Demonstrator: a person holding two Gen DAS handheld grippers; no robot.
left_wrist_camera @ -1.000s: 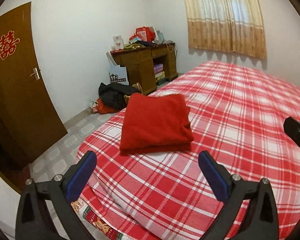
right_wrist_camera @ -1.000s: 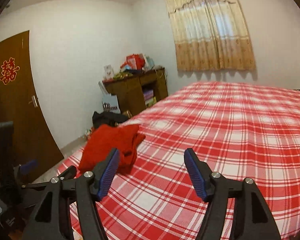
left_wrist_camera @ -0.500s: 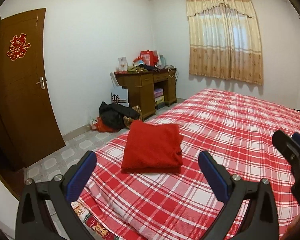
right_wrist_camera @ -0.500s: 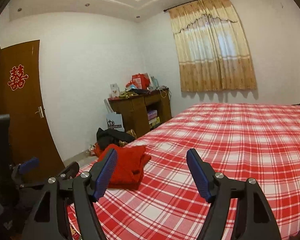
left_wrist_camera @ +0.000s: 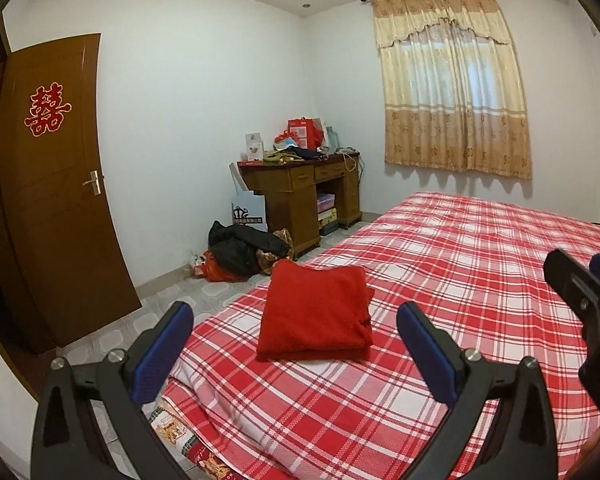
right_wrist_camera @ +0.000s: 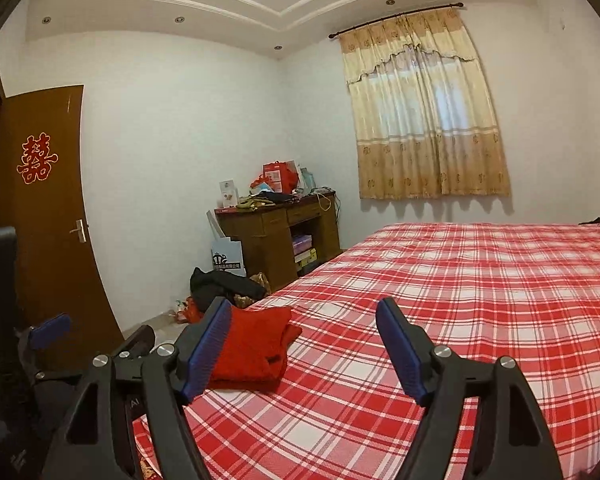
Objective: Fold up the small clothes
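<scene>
A red garment (left_wrist_camera: 316, 312), folded into a thick rectangle, lies on the red-and-white plaid bed (left_wrist_camera: 480, 272) near its left corner. My left gripper (left_wrist_camera: 294, 312) hovers short of it, open wide, holding nothing. The right gripper (right_wrist_camera: 304, 306) is also open and empty above the plaid cover, with the red garment (right_wrist_camera: 256, 348) lying beyond its left finger. In the left wrist view, part of the right gripper (left_wrist_camera: 580, 292) shows at the right edge. The left gripper's blue pad (right_wrist_camera: 52, 328) shows at the left edge of the right wrist view.
The bed's left edge drops to a tiled floor (left_wrist_camera: 112, 344). A pile of dark clothes (left_wrist_camera: 240, 248) and a paper bag (left_wrist_camera: 249, 213) sit beside a cluttered wooden desk (left_wrist_camera: 300, 196). A brown door (left_wrist_camera: 56, 208) stands on the left, and a curtained window (left_wrist_camera: 452, 100) is behind the bed.
Both grippers have risen and tipped upward, so more wall and ceiling show. The folded red garment sits lower and farther off in both views and has kept its place on the bed.
</scene>
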